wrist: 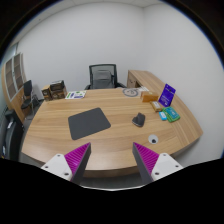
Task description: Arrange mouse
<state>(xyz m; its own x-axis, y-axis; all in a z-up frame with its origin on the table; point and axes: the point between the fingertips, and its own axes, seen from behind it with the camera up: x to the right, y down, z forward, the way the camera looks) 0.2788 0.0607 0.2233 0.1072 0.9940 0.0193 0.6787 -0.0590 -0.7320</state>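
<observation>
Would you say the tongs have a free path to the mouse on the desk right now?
Probably yes: the tongs are open, and the mouse lies beyond them on bare desk, beside the mat, with nothing between.

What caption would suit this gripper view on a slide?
Open gripper hovers over a wooden desk, with the mouse lying right of the dark mouse pad, beyond the fingers.

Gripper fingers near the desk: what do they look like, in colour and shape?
The gripper shows two fingers. Each finger is a pale, whitish piece that narrows toward its tip and bears a bright magenta pad with fine ribs on its inner face. No cables, markings, hand or sleeve are visible. The fingers stand wide apart with nothing between them.
</observation>
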